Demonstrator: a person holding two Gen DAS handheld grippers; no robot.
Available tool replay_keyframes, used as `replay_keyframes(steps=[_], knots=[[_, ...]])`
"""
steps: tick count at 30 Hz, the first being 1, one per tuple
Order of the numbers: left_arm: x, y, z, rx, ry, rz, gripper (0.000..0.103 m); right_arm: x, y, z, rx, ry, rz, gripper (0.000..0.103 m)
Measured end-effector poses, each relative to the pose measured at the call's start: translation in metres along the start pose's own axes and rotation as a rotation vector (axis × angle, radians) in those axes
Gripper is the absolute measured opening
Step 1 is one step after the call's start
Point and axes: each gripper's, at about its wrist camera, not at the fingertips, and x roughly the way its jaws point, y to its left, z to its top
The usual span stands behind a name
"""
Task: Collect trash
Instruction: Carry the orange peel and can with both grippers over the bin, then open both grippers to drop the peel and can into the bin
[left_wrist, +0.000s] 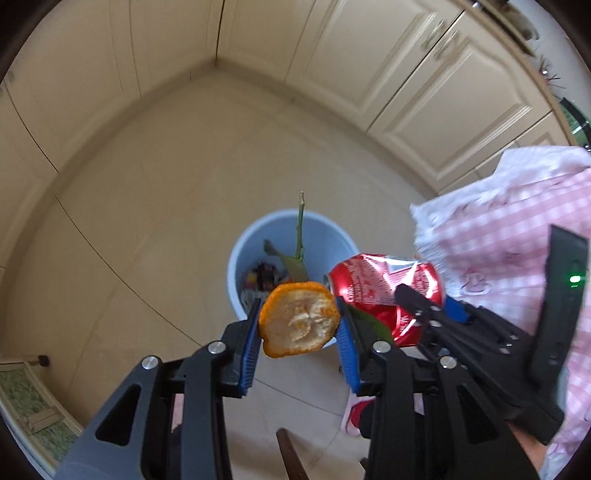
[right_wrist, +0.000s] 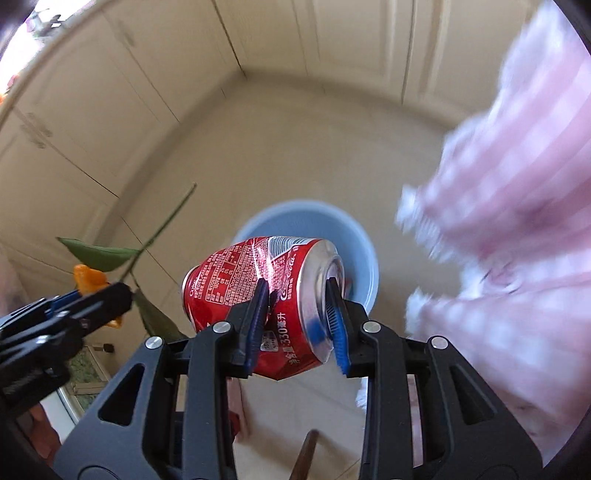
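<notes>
Left gripper (left_wrist: 299, 325) clamped on an orange peel (left_wrist: 298, 319) with a green leafy stem (left_wrist: 300, 236), hanging above the blue bin (left_wrist: 236, 266) on the tiled floor (left_wrist: 147, 229); right gripper (right_wrist: 297, 314) just beside, pinching a crushed red can (right_wrist: 258, 280) over the same bin, pink checked cloth (right_wrist: 517, 221) blurred alongside

Glossy dented metal can (right_wrist: 266, 295); matt plastic bin (left_wrist: 258, 236).

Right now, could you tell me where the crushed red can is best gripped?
Across its dented waist near the top end, coming from the side: the crushed red can lies sideways, and the right claw already pinches it there, one finger on the wall, one at the rim.
</notes>
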Motion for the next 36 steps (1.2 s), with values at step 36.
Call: replay_keyframes(steps=[36], knots=[[0.126,-0.038,0.015,0.067,0.181,-0.003,0.039,0.064,-0.052,-0.021,-0.028,0.082,-0.151,0.062]])
